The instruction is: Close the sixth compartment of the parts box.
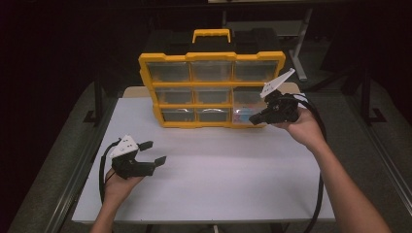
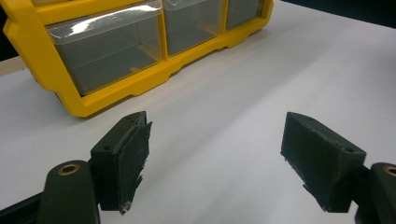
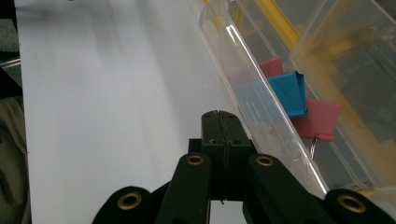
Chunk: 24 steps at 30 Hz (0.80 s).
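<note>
Closed right gripper (image 3: 219, 122) fingers beside clear drawer (image 3: 254, 100) front.

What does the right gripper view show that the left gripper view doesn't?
Right gripper view alone: the right gripper shut with nothing between its jaws, beside a clear drawer holding pink and blue binder clips. Left gripper view alone: the left gripper open over bare table, facing clear drawers with nothing visible inside. Both: the yellow organizer and the white table.

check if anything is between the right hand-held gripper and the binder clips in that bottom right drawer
Yes: the drawer's clear front wall. The right hand-held gripper, jaws shut, sits just outside it, while the blue and pink binder clips lie behind that wall inside the yellow organizer.
</note>
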{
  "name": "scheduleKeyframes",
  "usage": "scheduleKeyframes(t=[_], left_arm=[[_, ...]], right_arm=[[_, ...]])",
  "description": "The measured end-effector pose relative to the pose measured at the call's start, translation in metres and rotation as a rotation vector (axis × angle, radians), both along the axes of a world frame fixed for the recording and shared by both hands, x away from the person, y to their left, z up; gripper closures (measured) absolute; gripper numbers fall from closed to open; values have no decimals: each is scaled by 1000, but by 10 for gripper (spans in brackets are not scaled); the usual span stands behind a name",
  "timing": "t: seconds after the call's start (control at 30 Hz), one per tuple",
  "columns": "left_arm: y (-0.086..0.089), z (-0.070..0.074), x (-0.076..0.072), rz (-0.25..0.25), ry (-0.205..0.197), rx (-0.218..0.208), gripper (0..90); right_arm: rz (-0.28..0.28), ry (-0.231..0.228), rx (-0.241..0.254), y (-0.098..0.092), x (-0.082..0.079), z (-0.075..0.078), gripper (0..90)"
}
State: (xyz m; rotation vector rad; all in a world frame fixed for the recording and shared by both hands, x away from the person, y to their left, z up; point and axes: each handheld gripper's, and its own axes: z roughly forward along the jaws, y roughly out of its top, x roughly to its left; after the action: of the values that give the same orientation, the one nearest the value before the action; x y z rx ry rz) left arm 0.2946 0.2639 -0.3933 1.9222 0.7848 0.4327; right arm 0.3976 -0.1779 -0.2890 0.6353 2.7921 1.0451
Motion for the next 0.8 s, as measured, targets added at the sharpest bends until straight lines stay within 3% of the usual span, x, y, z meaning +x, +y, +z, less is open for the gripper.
scheduleKeyframes(t=[0.3,0.37,0.8], left_arm=[[2,1,0,-3,-6,6,235],[2,1,0,-2,-6,5,235],[2,1,0,-1,-5,7,235]], right_arm=[[-17,-30,-18,-1,2,2,888],[-21,-15,-16,0,2,3,888],[-43,-22,-25,0,8,6,888]])
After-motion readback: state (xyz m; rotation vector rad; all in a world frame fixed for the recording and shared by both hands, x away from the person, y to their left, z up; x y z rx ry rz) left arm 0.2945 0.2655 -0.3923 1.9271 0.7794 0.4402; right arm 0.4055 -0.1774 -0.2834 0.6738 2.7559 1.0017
